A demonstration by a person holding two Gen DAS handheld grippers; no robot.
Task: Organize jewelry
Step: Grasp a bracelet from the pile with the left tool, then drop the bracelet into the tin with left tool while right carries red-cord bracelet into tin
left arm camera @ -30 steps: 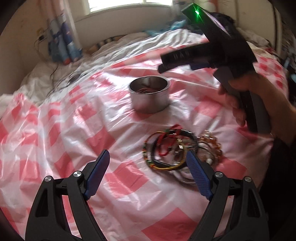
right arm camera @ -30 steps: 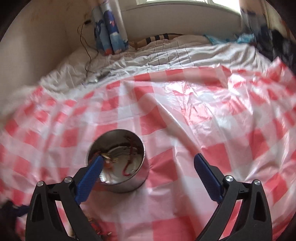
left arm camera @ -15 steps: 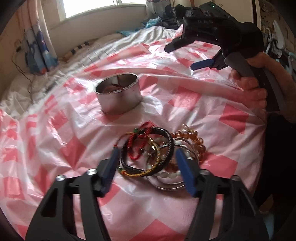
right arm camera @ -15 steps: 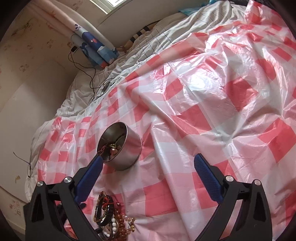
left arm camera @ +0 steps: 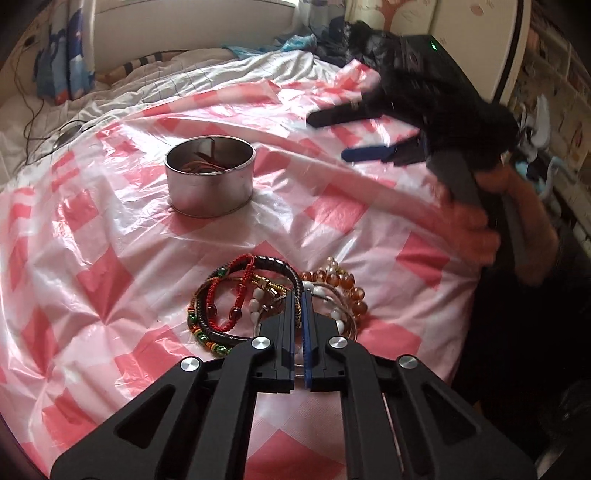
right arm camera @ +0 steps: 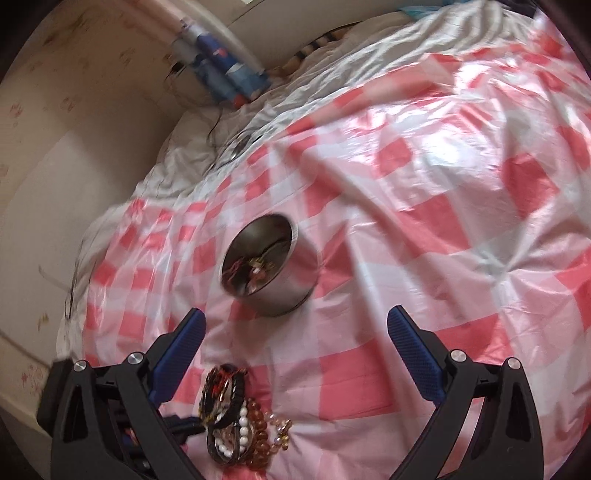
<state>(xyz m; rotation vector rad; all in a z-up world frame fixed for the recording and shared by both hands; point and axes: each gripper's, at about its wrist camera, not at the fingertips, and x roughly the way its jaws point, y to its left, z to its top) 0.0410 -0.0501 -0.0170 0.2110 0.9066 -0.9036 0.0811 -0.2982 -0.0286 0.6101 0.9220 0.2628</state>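
A pile of bracelets [left arm camera: 236, 295], red cord, black, white-bead and amber-bead, lies on the pink checked plastic sheet [left arm camera: 110, 229] near its front edge. My left gripper [left arm camera: 299, 295] points down into the right side of the pile with its jaws closed together on a thin bracelet; which strand is pinched is hidden by the pads. Behind the pile stands a round metal tin [left arm camera: 210, 184] with some jewelry inside. My right gripper [left arm camera: 330, 136] hovers open and empty to the right of the tin, held by a hand [left arm camera: 472, 229]. In the right wrist view the right gripper [right arm camera: 295, 314] frames the tin [right arm camera: 273, 273], with the pile [right arm camera: 236, 417] below.
The sheet covers a bed with white bedding [left arm camera: 155, 85] behind it. A cable [left arm camera: 33, 122] and a blue curtain [left arm camera: 62, 74] are at the far left. Dark clothes [left arm camera: 351, 33] lie at the back right. The sheet's edge drops off at the right [left arm camera: 461, 302].
The left jaws went from wide open to shut as the gripper dipped into the bracelet pile. The right gripper drew back from over the tin toward the right and rolled.
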